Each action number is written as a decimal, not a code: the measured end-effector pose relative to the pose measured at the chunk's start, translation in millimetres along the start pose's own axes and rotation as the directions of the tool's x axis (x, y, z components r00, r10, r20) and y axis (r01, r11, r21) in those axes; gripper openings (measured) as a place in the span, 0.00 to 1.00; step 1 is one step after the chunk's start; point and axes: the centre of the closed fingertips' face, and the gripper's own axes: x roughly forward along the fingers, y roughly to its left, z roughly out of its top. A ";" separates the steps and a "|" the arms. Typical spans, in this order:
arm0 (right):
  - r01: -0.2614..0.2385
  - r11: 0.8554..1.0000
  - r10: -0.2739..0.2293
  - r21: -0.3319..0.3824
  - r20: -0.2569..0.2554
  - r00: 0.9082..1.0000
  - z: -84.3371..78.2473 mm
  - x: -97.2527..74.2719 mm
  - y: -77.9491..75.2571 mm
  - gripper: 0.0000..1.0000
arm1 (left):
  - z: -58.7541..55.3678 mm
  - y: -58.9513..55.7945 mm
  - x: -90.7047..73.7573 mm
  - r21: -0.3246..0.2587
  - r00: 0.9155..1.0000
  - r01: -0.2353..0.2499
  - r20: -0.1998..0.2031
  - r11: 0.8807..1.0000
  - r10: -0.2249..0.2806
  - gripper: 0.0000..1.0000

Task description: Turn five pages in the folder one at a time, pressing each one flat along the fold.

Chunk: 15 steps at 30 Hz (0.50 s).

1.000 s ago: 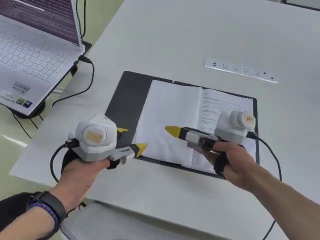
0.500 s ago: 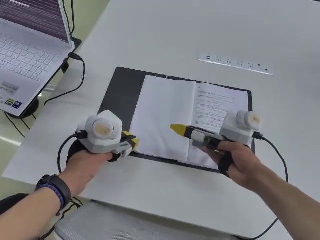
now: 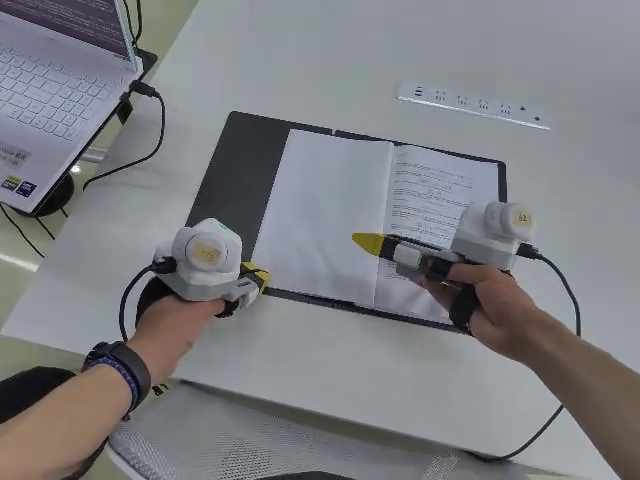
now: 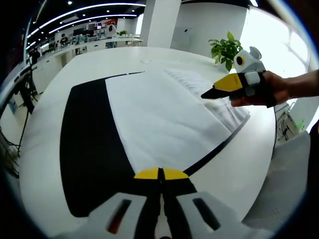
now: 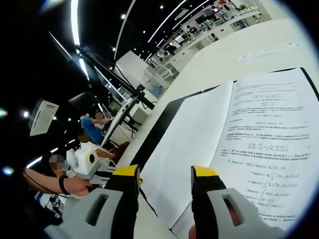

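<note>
From the head view: a folder (image 3: 232, 180) open flat on a white table (image 3: 330, 60), blank page (image 3: 320, 210) left of the fold, printed page (image 3: 440, 200) right of it, a laptop (image 3: 50, 70) off at the far left and a power strip (image 3: 472, 105) beyond. Left gripper (image 3: 255, 278) parked at the near edge of the black cover, just beside the blank page's lower corner. Right gripper (image 3: 368, 243) reaching in low over the pages, yellow tip above the blank page, near the fold. From the left gripper view: own jaws pressed together on nothing, tips over the cover's near edge, the right gripper hanging above the far pages. From the right gripper view: own jaws spread and empty, one tip toward the blank page's near edge, the other over the printed page, the fold seen between them. Likely trouble from here: with the spread jaws so near the fold and not at the printed page's free edge, easy to catch two sheets at once or crease the paper on the pinch. With nothing weighing the cover down, easy also to drag the whole folder across the smooth table. Against a second ago: left jaws then apart, now closed, in much the same place by the page corner. Right gripper in much the same spot by the fold. Folder higher in the picture, by head movement alone.
</note>
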 end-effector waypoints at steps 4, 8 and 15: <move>0.004 1.000 -0.005 -0.006 -0.004 1.000 1.9 -1.5 -1.4 0.40 | -0.5 -0.4 0.1 0.016 1.000 -0.004 -0.004 1.000 0.004 0.00; 0.006 1.000 -0.006 -0.022 -0.003 1.000 6.3 -2.3 -3.5 0.36 | -0.4 -0.3 -0.1 0.017 1.000 -0.008 -0.003 1.000 0.008 0.00; 0.010 0.998 -0.011 -0.056 -0.029 1.000 9.9 2.1 -13.5 0.29 | 0.3 -0.5 -0.9 0.015 1.000 -0.014 0.003 1.000 0.014 0.00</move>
